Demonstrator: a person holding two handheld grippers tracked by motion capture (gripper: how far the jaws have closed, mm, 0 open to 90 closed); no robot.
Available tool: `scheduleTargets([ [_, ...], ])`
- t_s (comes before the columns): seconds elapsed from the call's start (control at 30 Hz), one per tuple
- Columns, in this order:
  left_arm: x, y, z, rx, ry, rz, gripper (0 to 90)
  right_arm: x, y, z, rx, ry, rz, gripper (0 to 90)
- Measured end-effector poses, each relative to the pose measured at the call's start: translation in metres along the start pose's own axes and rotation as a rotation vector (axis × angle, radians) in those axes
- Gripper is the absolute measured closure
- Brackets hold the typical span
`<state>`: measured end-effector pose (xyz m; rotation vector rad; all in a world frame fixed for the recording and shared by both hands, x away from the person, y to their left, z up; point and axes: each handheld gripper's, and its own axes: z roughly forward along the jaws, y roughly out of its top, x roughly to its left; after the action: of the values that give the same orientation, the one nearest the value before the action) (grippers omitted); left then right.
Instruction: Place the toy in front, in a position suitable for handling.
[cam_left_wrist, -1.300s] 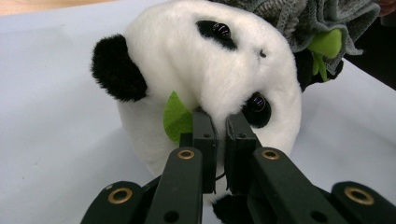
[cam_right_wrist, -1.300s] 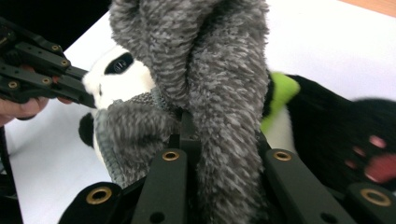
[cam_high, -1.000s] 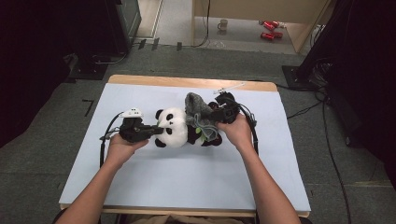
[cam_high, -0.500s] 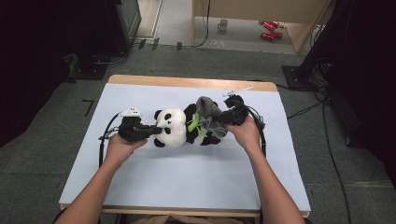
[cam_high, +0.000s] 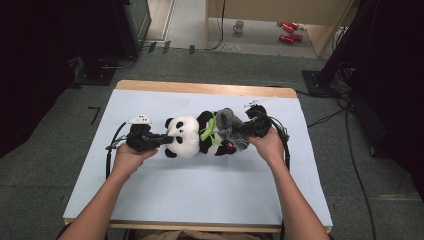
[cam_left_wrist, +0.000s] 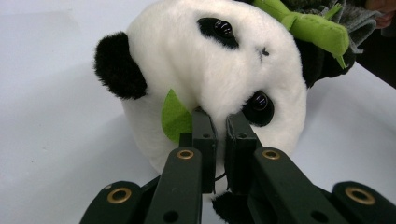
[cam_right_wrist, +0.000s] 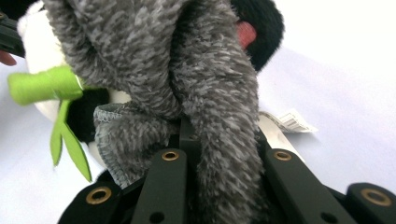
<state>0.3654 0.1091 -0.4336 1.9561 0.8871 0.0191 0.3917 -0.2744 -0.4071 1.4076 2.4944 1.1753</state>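
**Panda pinned at both ends**

Mid-tabletop (cam_high: 150, 200), the panda (cam_high: 187, 137) lies on its side. Left claw (cam_left_wrist: 220, 122) is clamped on its head fur beside a green leaf (cam_left_wrist: 175, 116); right claw (cam_right_wrist: 196, 140) is clenched on the grey cloth (cam_right_wrist: 205, 93) around its body.

panda (cam_high: 186, 137): plush, fluffy white/black pile, glossy plastic eyes
grey cloth (cam_high: 231, 127): fuzzy fleece, stitched hem
table (cam_high: 200, 195): smooth matt sheet, wood edge
jaws: matt black plastic, brass rivets

The panda (cam_high: 187, 137) lies mid-table (cam_high: 200, 200) — cloth (cam_high: 229, 125) over its right end.
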Motion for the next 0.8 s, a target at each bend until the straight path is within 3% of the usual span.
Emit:
scheduleTargets([
  [0.37,0.005,0.0,-0.002,-0.007,-0.059,-0.075,86.2,-0.009,-0.008,-0.005,0.008,-0.031,0.029,77.6],
  [0.47,0.006,0.001,-0.004,-0.025,-0.12,-0.121,86.6,-0.013,-0.011,-0.013,-0.001,-0.046,0.044,77.6],
  [0.63,0.0,0.007,-0.008,-0.048,-0.214,-0.157,87.1,-0.015,-0.012,-0.029,-0.04,-0.044,0.066,77.6],
  [0.77,-0.003,0.009,-0.012,-0.061,-0.287,-0.199,87.1,-0.01,-0.006,-0.043,-0.075,-0.037,0.059,77.6],
  [0.8,-0.003,0.009,-0.012,-0.063,-0.289,-0.209,87.1,-0.008,-0.002,-0.047,-0.089,-0.032,0.056,77.6],
])
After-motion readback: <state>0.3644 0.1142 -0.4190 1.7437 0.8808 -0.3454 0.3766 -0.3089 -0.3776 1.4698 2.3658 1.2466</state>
